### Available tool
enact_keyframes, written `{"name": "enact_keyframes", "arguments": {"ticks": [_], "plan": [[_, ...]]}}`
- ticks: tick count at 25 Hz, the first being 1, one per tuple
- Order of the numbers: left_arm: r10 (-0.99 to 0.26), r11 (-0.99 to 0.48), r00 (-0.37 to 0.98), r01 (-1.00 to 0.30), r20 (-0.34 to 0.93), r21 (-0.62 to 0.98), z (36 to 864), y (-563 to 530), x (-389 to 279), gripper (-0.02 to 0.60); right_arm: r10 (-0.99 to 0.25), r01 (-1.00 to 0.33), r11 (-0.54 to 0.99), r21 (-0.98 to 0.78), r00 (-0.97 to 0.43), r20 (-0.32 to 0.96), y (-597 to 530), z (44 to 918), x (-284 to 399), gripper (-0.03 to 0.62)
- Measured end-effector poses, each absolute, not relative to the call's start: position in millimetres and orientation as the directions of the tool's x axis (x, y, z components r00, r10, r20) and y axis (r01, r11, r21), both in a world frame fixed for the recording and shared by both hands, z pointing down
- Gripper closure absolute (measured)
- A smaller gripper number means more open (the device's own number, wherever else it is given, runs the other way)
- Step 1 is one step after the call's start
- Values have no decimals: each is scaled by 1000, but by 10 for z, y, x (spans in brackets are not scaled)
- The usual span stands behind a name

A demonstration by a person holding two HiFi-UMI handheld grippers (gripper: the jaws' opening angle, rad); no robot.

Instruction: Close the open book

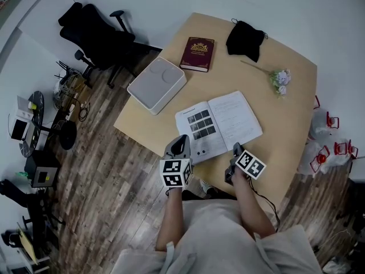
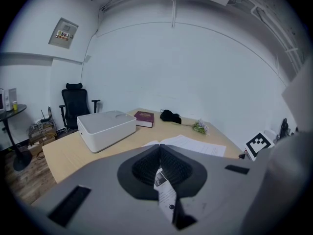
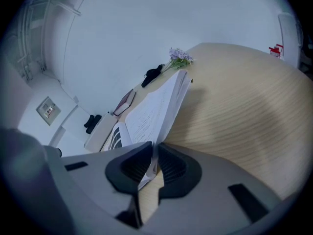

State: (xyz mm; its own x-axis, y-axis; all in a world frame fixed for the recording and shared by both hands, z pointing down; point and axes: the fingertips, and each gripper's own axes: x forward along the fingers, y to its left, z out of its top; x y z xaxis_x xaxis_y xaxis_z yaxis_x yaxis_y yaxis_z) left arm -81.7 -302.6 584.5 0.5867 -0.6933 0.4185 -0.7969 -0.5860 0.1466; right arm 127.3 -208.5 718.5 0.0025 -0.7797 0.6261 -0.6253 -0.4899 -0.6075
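**Inspector:** Pale wood table [image 1: 288, 124], open book [image 1: 218, 124] lying near its front edge. Status?

**Assessor:** Not yet closed. The left gripper [image 1: 181, 141] is clamped on the left page's lower edge. The right gripper [image 1: 236, 149] pinches the right-hand pages, which are lifted slightly. In my judgement, folding one half over the other remains.

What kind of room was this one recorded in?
Probably an office or small lab: a black swivel chair, a light wooden table holding an open book, and equipment on stands by the wall.
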Motion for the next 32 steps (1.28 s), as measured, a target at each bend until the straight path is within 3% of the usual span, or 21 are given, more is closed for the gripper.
{"name": "enact_keyframes", "arguments": {"ticks": [13, 32], "plan": [[-686, -577, 579, -802, 441, 156, 5982, -2856, -830, 560, -781, -840, -340, -423, 2, 624, -2109, 7053, 1169, 542], [-667, -588, 585, -794, 462, 156, 6052, -2811, -847, 560, -786, -983, -118, -143, 4, 619, -2106, 6885, 934, 539]]}}
